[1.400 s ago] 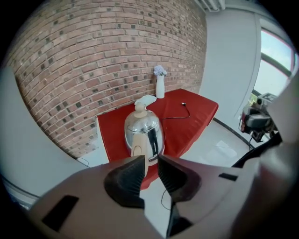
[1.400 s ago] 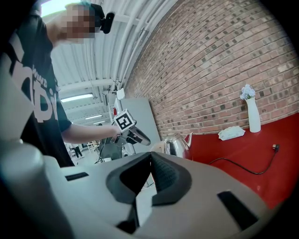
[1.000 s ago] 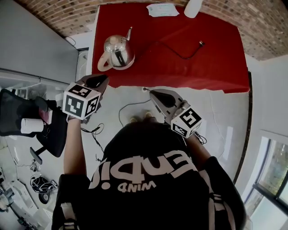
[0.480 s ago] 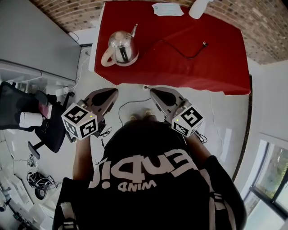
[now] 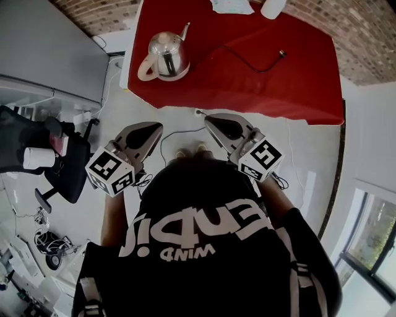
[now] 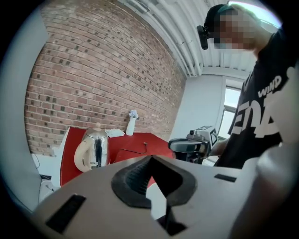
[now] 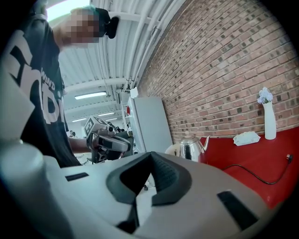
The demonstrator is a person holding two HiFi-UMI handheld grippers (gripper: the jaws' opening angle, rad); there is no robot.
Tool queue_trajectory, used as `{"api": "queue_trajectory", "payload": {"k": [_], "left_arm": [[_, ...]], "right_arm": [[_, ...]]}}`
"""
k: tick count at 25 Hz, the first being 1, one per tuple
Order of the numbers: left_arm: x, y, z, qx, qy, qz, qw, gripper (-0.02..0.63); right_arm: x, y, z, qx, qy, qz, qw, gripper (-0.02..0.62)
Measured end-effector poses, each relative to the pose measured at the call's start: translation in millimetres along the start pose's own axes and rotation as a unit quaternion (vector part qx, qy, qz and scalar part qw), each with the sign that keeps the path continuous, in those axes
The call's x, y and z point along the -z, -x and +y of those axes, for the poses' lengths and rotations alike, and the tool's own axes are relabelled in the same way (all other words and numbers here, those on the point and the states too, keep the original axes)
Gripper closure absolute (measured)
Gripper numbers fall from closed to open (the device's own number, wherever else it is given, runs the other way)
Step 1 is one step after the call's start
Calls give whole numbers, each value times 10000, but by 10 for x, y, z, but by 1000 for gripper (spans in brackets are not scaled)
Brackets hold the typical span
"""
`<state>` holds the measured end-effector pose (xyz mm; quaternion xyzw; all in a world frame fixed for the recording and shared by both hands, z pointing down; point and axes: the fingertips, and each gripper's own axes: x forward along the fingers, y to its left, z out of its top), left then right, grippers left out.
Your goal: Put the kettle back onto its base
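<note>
While I am standing back from the bench (image 5: pixel 297 86), I am holding my left gripper (image 5: pixel 154 127) closed tight on nothing, well apart from the kettle (image 5: pixel 166 54). The kettle is sitting upright near the bench's left end, with its handle to the left. It is looking to me as if it is already resting on its base, though I am not making the base out clearly. My right gripper (image 5: pixel 207 117) is likewise pressing its jaws together, empty. Judging the job close to finished, I am thinking the best course is holding both grippers clear of the bench, so nothing is nudging the kettle or snagging the cord (image 5: pixel 244 60) trailing right from it. Counting, I am seeing one kettle, two grippers, one cord, one loose plug (image 5: pixel 281 54) and one white vase (image 5: pixel 272 6).
</note>
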<state>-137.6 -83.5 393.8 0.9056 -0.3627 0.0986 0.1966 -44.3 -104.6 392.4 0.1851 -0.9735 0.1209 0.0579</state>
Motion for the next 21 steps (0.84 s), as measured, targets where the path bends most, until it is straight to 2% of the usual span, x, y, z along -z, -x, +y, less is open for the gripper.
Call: {"api": "queue_trajectory", "payload": {"k": [4,9,14,21], "left_arm": [[-75,5,-64,27,-141,8,9999,598],[-100,6,-126,44,-112,109,9999,598],[-18,7,-136,201,-85,16,9998,598],[-60,33,-177,70,-114,294,9995,598]], "right_arm": [[-58,27,56,-173,34,-6,9998,575],[-105,77,63,-211,65,-36,9997,575],[-91,87,97,-261,99,20,9996,575],[-78,30,175,-480,181,47,9987,575]]}}
